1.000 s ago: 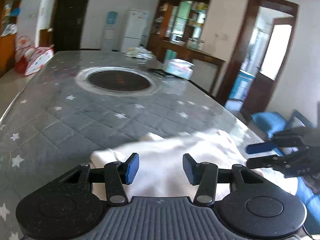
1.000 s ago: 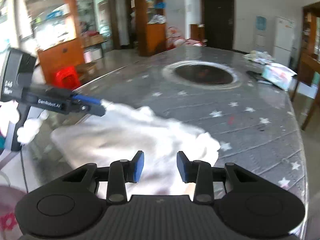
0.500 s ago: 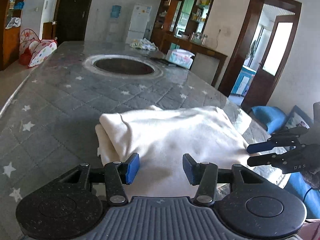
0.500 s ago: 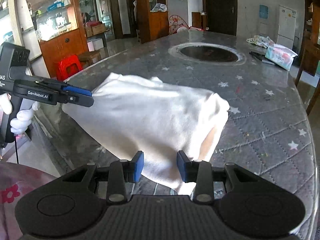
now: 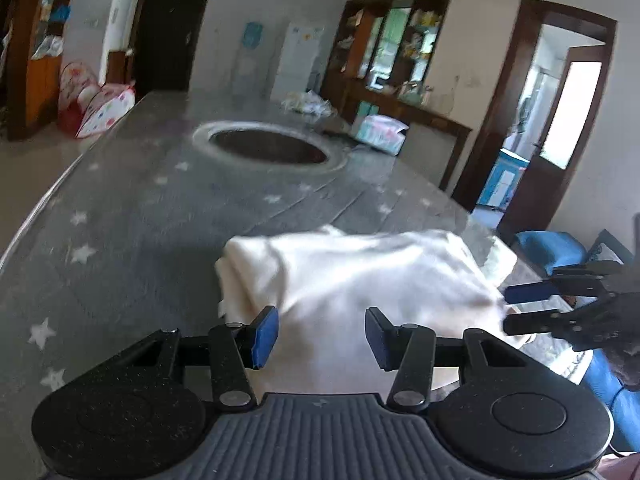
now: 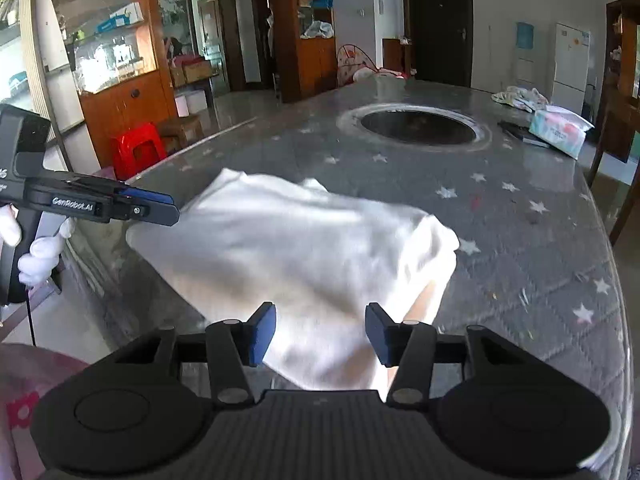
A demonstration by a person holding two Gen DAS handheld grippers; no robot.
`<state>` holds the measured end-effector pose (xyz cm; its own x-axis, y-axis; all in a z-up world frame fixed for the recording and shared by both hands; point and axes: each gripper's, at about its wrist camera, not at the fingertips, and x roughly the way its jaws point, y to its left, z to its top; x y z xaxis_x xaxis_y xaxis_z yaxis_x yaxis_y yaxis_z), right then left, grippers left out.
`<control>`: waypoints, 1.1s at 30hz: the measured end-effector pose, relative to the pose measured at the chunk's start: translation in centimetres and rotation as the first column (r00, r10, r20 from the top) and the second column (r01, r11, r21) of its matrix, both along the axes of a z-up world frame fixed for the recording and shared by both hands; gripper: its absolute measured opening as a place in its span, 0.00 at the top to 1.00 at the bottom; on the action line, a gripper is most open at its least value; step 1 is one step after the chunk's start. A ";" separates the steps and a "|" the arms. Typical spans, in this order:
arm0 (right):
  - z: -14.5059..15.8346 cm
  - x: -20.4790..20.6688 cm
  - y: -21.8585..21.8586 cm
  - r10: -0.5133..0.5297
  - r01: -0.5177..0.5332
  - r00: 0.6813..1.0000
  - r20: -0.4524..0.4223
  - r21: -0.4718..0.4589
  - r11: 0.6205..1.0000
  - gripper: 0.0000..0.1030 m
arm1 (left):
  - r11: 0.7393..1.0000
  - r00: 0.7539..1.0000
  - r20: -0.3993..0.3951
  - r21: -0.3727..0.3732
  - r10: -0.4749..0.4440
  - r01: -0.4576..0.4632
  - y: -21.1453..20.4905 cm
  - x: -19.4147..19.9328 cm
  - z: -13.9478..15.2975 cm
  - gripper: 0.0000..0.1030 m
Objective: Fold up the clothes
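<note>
A white garment (image 5: pixel 360 280) lies folded over near the front edge of the grey star-patterned table (image 5: pixel 120 220); in the right wrist view the garment (image 6: pixel 300 248) hangs a little over that edge. My left gripper (image 5: pixel 322 336) stands open just short of it, pads clear of the cloth. From the right wrist view the left gripper (image 6: pixel 174 214) points at the garment's left corner. My right gripper (image 6: pixel 320 332) is opening, with cloth showing between the jaws but not pressed. The right gripper (image 5: pixel 506 308) sits at the garment's right corner.
A round dark opening (image 6: pixel 418 126) is set in the table's middle. A tissue pack (image 6: pixel 560 130) and a crumpled bundle (image 6: pixel 518 98) lie at the far right. A red stool (image 6: pixel 138 152) stands left of the table, and a blue seat (image 5: pixel 548 246) to the right. A white-gloved hand (image 6: pixel 40 256) holds the left gripper.
The garment has been drawn toward the front edge and doubled over, then sunk a little. The right gripper's jaws have widened. The left gripper's jaws look the same.
</note>
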<state>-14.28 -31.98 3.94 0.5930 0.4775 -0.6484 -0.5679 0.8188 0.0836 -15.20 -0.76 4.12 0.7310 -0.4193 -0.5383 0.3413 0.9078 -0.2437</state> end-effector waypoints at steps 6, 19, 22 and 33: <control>-1.5 0.4 0.5 0.014 -0.014 0.999 -0.029 0.001 1.000 0.49 | 1.000 0.999 -0.027 0.013 -0.020 0.021 -0.1 -0.4 -1.0 0.52; -0.3 0.9 0.7 0.026 -0.026 1.000 0.005 -0.001 1.000 0.34 | 1.000 1.000 -0.028 0.018 -0.012 0.012 0.7 0.2 -0.7 0.50; -0.1 2.0 0.7 0.013 -0.013 1.000 0.016 0.004 1.000 0.31 | 1.000 1.000 -0.013 0.013 -0.005 0.006 0.7 1.1 -0.1 0.50; -1.5 7.1 0.9 -0.042 0.042 0.999 0.006 0.011 0.999 0.26 | 1.000 1.000 -0.019 0.026 -0.009 0.010 -0.6 5.5 -0.5 0.50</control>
<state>-7.14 -31.11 2.45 0.6165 0.4591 -0.6397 -0.5340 0.8408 0.0888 -9.71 -1.35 3.60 0.7168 -0.4115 -0.5629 0.3454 0.9108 -0.2260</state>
